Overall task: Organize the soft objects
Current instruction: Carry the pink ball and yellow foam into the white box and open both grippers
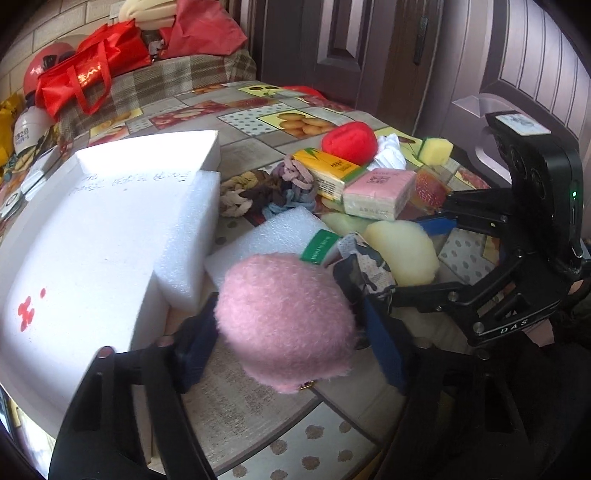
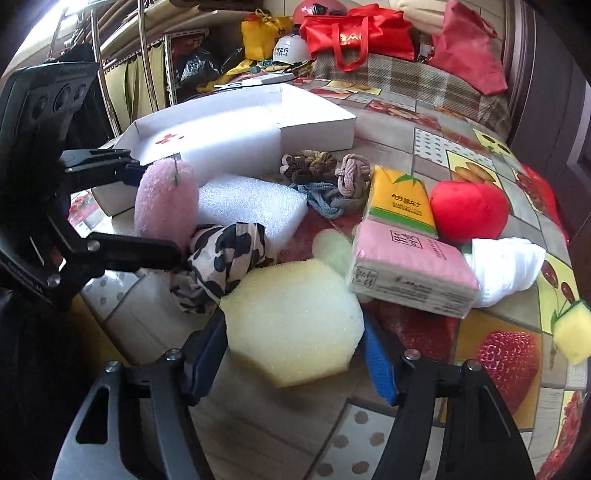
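Observation:
My left gripper (image 1: 290, 332) is shut on a fuzzy pink plush ball (image 1: 284, 321), held just above the table beside the white box (image 1: 92, 240); it also shows in the right wrist view (image 2: 164, 199). My right gripper (image 2: 295, 350) is shut on a pale yellow sponge (image 2: 295, 325), which also shows in the left wrist view (image 1: 402, 251). Between them lie a black-and-white patterned cloth (image 2: 225, 258), a white foam block (image 2: 251, 206), hair scrunchies (image 2: 325, 177), a yellow tissue pack (image 2: 400, 199), a pink tissue pack (image 2: 410, 269), a red plush ball (image 2: 467, 210) and a white cloth (image 2: 509, 269).
A small yellow-green sponge (image 2: 570, 332) sits at the table's right edge. A foam slab (image 1: 188, 236) leans in the white box. Red bags (image 2: 354, 33) and helmets are piled at the far end. A dark door (image 1: 406, 48) stands behind the table.

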`<state>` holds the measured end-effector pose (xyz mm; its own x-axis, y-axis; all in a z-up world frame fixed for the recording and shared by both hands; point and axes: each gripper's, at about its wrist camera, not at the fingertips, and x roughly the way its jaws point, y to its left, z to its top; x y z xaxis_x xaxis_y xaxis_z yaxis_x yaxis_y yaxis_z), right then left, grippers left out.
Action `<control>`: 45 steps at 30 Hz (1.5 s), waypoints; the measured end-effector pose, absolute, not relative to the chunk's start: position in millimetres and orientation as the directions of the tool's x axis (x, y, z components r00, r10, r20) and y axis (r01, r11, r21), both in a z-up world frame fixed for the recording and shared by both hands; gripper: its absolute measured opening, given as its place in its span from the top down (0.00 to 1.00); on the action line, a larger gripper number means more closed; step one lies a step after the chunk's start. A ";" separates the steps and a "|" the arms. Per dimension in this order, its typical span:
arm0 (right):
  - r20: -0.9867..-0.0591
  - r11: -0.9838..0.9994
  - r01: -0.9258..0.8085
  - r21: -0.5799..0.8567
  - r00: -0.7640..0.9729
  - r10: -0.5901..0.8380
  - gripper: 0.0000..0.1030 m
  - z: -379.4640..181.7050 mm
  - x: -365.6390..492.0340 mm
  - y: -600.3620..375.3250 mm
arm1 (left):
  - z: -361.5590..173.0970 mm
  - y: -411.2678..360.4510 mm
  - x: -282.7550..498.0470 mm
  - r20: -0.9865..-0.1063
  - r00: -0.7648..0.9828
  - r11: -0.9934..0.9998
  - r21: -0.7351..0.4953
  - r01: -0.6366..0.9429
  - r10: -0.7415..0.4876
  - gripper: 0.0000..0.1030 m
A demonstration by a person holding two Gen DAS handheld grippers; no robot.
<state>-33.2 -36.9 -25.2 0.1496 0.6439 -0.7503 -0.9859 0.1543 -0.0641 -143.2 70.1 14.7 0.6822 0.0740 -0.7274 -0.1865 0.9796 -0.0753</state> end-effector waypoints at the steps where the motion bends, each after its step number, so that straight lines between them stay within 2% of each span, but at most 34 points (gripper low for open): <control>1: -0.749 0.153 -0.986 -0.061 0.146 0.647 0.39 -24.2 -33.4 -40.4 | 14.0 69.2 -142.4 -0.730 0.679 0.980 -0.075 -0.184 0.072 0.42; 3: -0.743 0.154 -0.987 -0.041 0.133 0.656 0.43 -23.0 -32.6 -43.8 | 17.0 68.7 -145.5 -0.716 0.695 0.981 -0.086 -0.173 0.060 0.45; 6: -0.714 0.190 -0.982 -0.015 0.144 0.685 0.44 -15.4 -26.0 -53.7 | 27.0 67.4 -156.0 -0.671 0.738 0.981 -0.079 -0.177 0.079 0.45; 10: -0.591 0.233 -0.972 0.036 0.167 0.789 0.44 13.6 -16.5 -73.0 | 47.5 71.5 -177.0 -0.551 0.824 0.976 -0.072 -0.206 0.133 0.45; 13: -0.487 0.271 -0.962 0.037 0.219 0.845 0.44 31.7 -17.2 -80.0 | 61.0 78.3 -195.6 -0.432 0.872 0.960 -0.049 -0.277 0.230 0.45; 14: -0.443 0.292 -0.956 0.039 0.245 0.862 0.44 35.7 -18.4 -81.5 | 63.7 79.9 -202.3 -0.394 0.870 0.945 -0.015 -0.328 0.296 0.45; 16: -0.376 0.329 -0.943 0.052 0.287 0.881 0.44 36.7 -19.8 -82.3 | 65.7 84.2 -212.1 -0.353 0.852 0.915 0.029 -0.402 0.386 0.45; 20: -0.259 0.372 -0.922 0.104 0.336 0.905 0.44 33.5 -22.5 -73.8 | 65.8 104.1 -232.4 -0.316 0.824 0.868 -0.006 -0.497 0.470 0.45; 27: -0.201 0.348 -0.934 0.083 0.326 0.924 0.44 44.1 -37.8 -48.6 | 61.3 122.4 -248.6 -0.305 0.782 0.815 -0.028 -0.578 0.544 0.44; 36: -0.218 0.239 -0.968 0.073 0.218 0.951 0.44 39.8 -74.8 -13.1 | 60.8 120.3 -252.6 -0.290 0.759 0.788 -0.026 -0.615 0.583 0.44; 45: -0.246 0.148 -0.989 0.029 0.136 0.960 0.44 36.9 -104.0 19.6 | 59.2 137.3 -251.6 -0.310 0.722 0.755 -0.021 -0.656 0.619 0.44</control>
<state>-104.0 19.6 36.9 0.1362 0.9597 -0.2459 -0.9886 0.1479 0.0294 -251.6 137.3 59.2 0.7220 0.6186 -0.3100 -0.6556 0.7548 -0.0207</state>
